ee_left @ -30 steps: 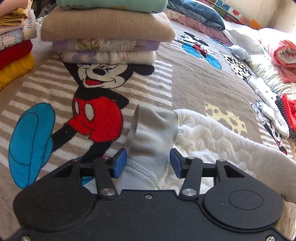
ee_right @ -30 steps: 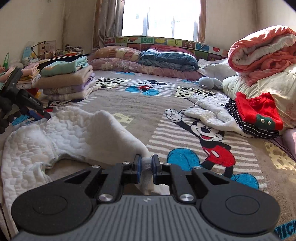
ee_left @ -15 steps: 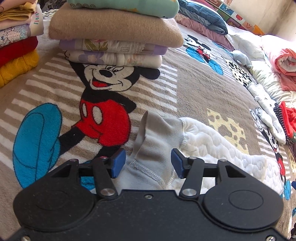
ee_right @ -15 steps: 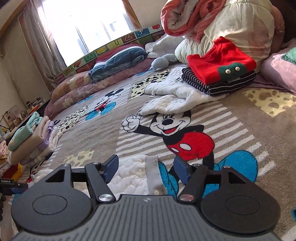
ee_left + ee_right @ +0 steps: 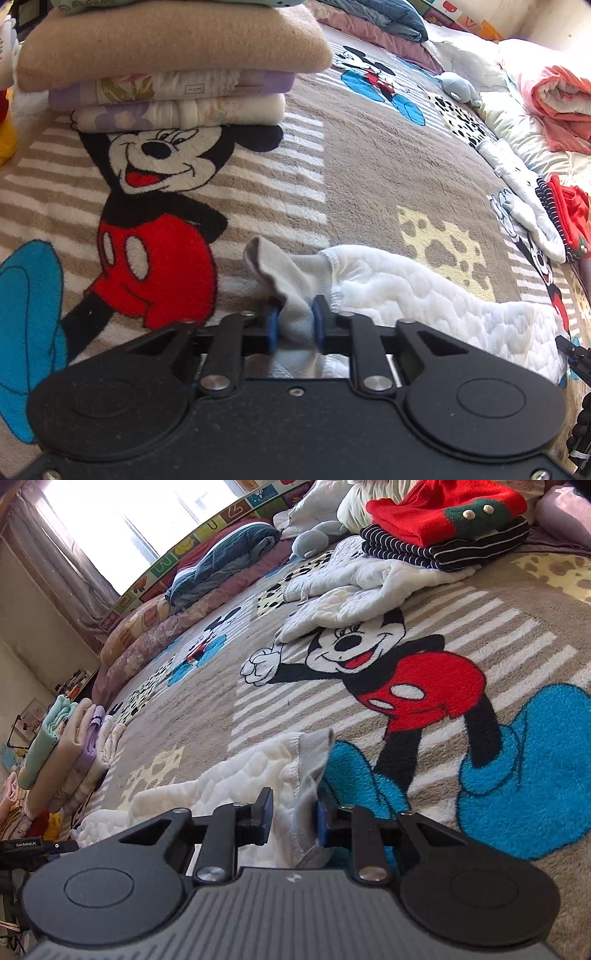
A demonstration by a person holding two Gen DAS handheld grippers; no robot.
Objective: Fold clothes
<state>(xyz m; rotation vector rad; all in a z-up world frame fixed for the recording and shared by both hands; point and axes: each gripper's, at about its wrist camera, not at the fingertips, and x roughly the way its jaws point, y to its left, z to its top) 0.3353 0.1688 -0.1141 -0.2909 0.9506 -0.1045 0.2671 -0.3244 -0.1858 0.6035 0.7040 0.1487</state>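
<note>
Left gripper (image 5: 294,323) and right gripper (image 5: 291,814) are each closing, pinching a grey cuff of the white garment (image 5: 424,295). It lies on the blanket (image 5: 369,177), stack (image 5: 173,70) at eleven o'clock. Likely gripped at both ends to spread it flat for folding.

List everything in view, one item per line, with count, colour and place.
quilted garment: one, white with grey cuffs, lying on the blanket between both grippers
blanket: one, tan with cartoon mouse prints, covering the bed
folded stack: one, mint, tan, lilac and cream layers, at the left gripper's far side
red garment: one, red with green trim, on top of a folded striped garment
loose white clothes: a pile, white, beside the striped garment
plush toy: one, grey-blue, near the pillows
window: one, bright, at the far wall
left gripper: black, blue pads, closing on a grey cuff
right gripper: black, blue pads, closing on the other grey cuff
</note>
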